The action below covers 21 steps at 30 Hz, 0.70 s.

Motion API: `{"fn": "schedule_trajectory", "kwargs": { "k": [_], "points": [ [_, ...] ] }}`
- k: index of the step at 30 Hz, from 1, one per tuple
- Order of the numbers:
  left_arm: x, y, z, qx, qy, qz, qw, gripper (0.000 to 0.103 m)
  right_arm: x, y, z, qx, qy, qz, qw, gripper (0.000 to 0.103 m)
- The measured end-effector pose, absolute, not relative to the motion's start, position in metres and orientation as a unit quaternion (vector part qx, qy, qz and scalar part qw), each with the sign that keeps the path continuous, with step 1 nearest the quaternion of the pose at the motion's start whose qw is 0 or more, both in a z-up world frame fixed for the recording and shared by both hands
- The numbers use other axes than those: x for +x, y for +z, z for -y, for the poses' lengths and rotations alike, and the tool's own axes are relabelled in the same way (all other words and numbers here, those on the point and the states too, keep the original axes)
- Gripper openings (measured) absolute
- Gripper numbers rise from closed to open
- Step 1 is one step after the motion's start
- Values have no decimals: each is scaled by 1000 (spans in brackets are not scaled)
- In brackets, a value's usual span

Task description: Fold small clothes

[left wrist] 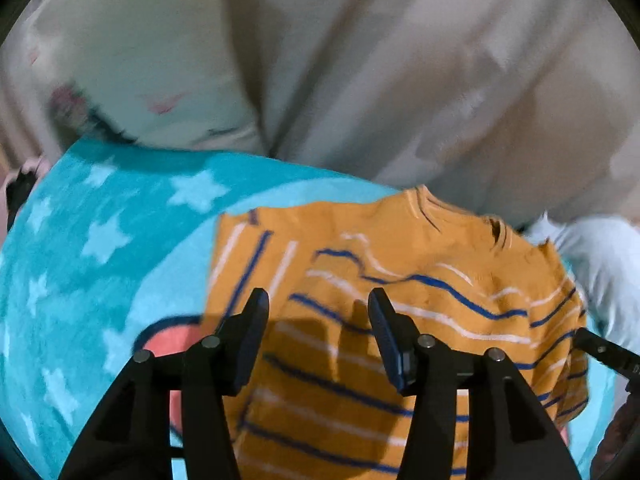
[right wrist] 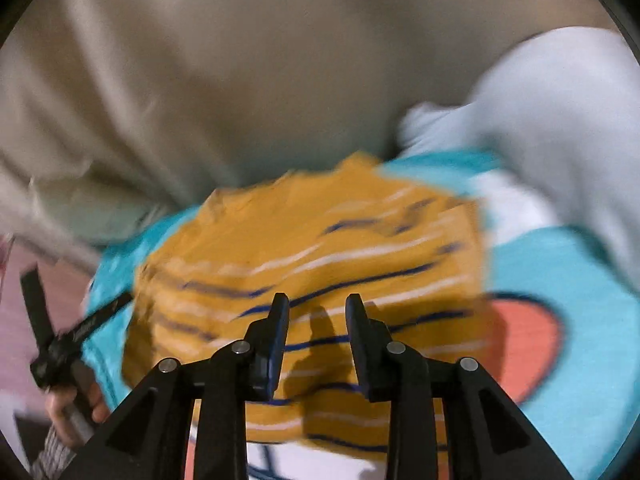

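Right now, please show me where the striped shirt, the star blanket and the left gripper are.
striped shirt (left wrist: 400, 280): left wrist view, chest area.
star blanket (left wrist: 100, 240): left wrist view, starred part.
left gripper (left wrist: 318, 300): left wrist view, between fingertips.

I see the shirt (left wrist: 400, 320) lying spread on the mat (left wrist: 100, 264), its neck end pointing away from me. The mat lies on the sheet (left wrist: 360, 60), which rises in folds behind both. At the right of the shirt a pale cloth (left wrist: 600, 264) rests partly on the mat's far corner. My left gripper (left wrist: 318, 304) hangs over the shirt's near part, jaws apart, nothing between them. My right gripper (right wrist: 318, 308) hangs over the same shirt, jaws also apart. In the right wrist view the left gripper sits at the left, off the shirt's edge, over the mat's left border.
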<state>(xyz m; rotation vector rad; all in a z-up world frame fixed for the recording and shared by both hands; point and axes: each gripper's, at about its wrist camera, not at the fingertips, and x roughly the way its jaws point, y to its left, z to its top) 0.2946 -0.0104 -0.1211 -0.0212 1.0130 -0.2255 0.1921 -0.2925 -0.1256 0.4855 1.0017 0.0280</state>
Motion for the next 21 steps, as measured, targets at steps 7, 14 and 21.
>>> {"fn": "schedule_trajectory", "kwargs": {
  "k": [7,14,21],
  "points": [
    [330,-147,20,24,-43,-507,860,53,252,-175,263,254,67,-521,812,33],
    [308,-120,-23,-31,-18,-496,868,53,195,-135,313,273,1,-482,832,35],
    [233,-102,-55,-72,-4,-489,870,53,121,-152,333,274,-53,-477,834,55]
  ]
}}
